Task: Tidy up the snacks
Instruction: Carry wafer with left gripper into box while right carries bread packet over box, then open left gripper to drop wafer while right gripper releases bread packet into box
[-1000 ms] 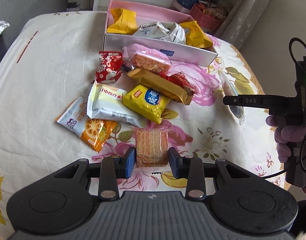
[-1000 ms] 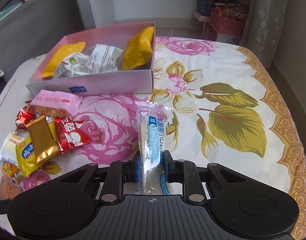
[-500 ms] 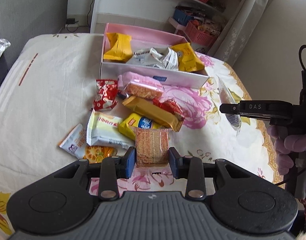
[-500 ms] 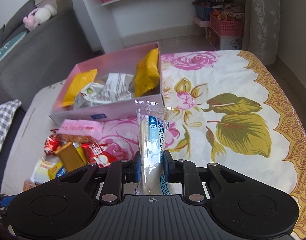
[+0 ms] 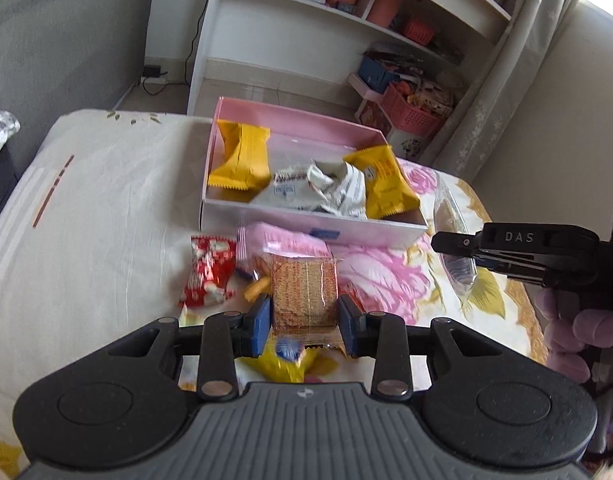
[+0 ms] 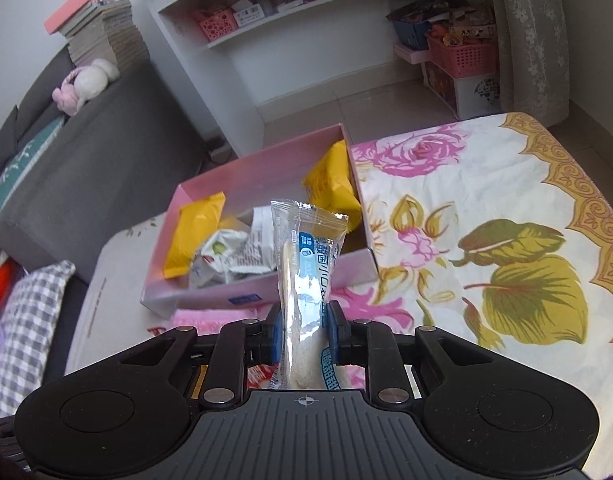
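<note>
My left gripper (image 5: 304,322) is shut on a brown wafer biscuit pack (image 5: 304,294) and holds it above the loose snack pile. My right gripper (image 6: 304,332) is shut on a long clear packet with blue print (image 6: 306,276), held upright in front of the pink box (image 6: 210,294). The pink box (image 5: 290,216) holds two yellow packets (image 5: 238,160) and a crumpled white wrapper (image 5: 326,190). The right gripper (image 5: 458,248) also shows at the right of the left wrist view, beside the box's right end.
A red packet (image 5: 208,276), a pink packet (image 5: 282,240) and a yellow packet (image 5: 282,362) lie on the flowered cloth (image 6: 486,200) before the box. A grey sofa (image 6: 78,160) stands left. White shelves (image 5: 346,32) with baskets stand behind the table.
Both grippers have risen with their packs and moved toward the pink box. The snack pile now lies lower and partly hidden under the left gripper.
</note>
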A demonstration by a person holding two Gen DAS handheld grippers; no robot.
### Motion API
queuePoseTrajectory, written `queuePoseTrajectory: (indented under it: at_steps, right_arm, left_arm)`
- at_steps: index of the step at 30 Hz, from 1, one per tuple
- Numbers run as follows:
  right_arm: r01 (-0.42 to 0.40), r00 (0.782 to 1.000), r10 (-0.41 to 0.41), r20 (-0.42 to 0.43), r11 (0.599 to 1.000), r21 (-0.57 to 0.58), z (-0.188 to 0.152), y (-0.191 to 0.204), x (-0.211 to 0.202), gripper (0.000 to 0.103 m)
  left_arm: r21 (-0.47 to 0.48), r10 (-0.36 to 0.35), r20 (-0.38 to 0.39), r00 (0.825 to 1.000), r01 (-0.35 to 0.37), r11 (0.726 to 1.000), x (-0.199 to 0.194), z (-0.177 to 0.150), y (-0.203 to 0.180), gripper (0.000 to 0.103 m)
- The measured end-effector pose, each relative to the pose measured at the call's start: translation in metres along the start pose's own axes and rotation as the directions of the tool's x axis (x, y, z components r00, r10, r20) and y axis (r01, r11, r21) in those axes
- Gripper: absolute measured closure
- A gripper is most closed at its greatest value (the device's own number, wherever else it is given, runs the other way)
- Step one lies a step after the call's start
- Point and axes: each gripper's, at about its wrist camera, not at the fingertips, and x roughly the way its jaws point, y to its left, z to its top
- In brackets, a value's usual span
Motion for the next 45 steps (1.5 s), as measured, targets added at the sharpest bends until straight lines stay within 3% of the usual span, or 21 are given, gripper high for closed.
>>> queuePoseTrajectory:
  at_steps: [5, 11, 17, 22, 35, 37, 39, 40, 45]
  right_arm:
    - [-0.048, 0.999, 0.048, 0.017, 0.999, 0.008, 0.023, 0.003, 0.026, 0.083]
    - [-0.075, 0.997, 0.075, 0.027, 0.997, 0.006, 0.044, 0.000, 0.059, 0.083]
    - [-0.155, 0.987, 0.154, 0.056, 0.988, 0.010, 0.056, -0.006, 0.084, 0.083]
    - [-0.212, 0.973, 0.211, 0.094, 0.977, 0.006, 0.063, -0.011, 0.099, 0.083]
    - [-0.226, 0.969, 0.220, 0.116, 0.973, 0.045, 0.074, -0.029, 0.116, 0.083]
    - [-0.230, 0.967, 0.223, 0.126, 0.972, 0.043, 0.075, -0.029, 0.115, 0.081]
    - [-0.229, 0.966, 0.221, 0.135, 0.972, 0.050, 0.075, -0.028, 0.112, 0.077]
    - [-0.236, 0.965, 0.228, 0.133, 0.970, 0.051, 0.076, -0.028, 0.111, 0.077]
    - [-0.240, 0.963, 0.233, 0.137, 0.970, 0.032, 0.076, -0.022, 0.102, 0.057]
  left_arm:
    - [0.031, 0.045, 0.017, 0.999, -0.046, 0.998, 0.026, 0.028, 0.000, 0.071]
    - [0.034, 0.052, 0.034, 0.998, -0.053, 0.998, 0.062, 0.063, 0.002, 0.071]
    - [0.075, 0.046, 0.066, 0.997, -0.051, 0.996, 0.099, 0.087, 0.000, 0.071]
    - [0.103, 0.040, 0.088, 0.995, -0.049, 0.993, 0.122, 0.098, -0.004, 0.071]
    - [0.155, 0.105, 0.094, 0.990, -0.119, 0.981, 0.160, 0.112, -0.007, 0.070]
    - [0.162, 0.110, 0.102, 0.989, -0.126, 0.979, 0.160, 0.112, -0.007, 0.068]
    - [0.164, 0.097, 0.103, 0.990, -0.113, 0.980, 0.158, 0.112, -0.007, 0.043]
    - [0.163, 0.098, 0.112, 0.989, -0.116, 0.980, 0.156, 0.111, -0.007, 0.038]
    - [0.189, 0.090, 0.119, 0.989, -0.111, 0.976, 0.145, 0.107, -0.011, 0.029]
